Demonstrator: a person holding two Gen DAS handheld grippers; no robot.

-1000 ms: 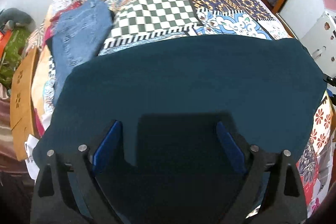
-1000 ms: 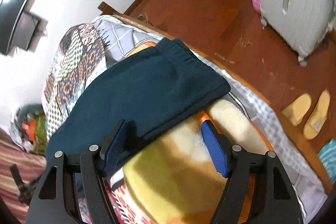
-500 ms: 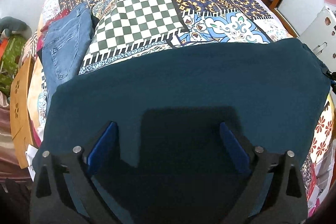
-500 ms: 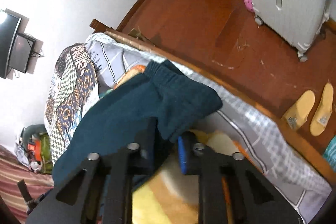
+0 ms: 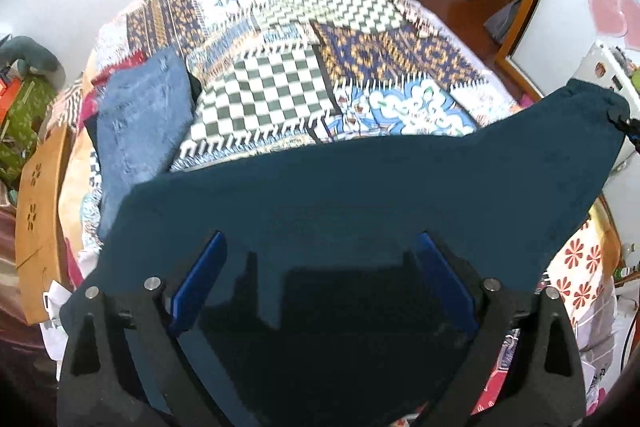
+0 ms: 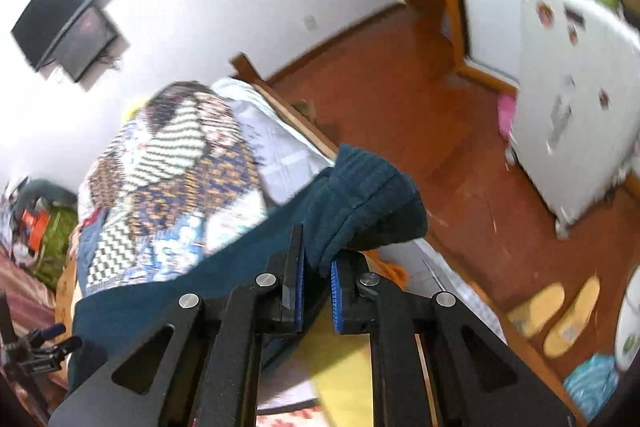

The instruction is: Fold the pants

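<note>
Your right gripper (image 6: 316, 281) is pinching the ribbed waistband of the teal knit pants (image 6: 360, 195), jaws narrow. Your left gripper (image 5: 320, 287) is hanging wide open over the pants' smooth cloth, gripping nothing.

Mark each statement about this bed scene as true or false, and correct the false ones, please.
1. The right claw is shut on a bunched end of the dark teal pants. True.
2. The left claw is shut on the pants. False: its jaws stand wide apart, with the teal cloth spread below them.
3. Blue jeans lie on the patchwork bedspread, beside the teal pants. True.
4. A pair of black boots stands on the wooden floor. False: a pair of yellow slippers lies there.
5. A dark screen hangs on the white wall. True.
</note>
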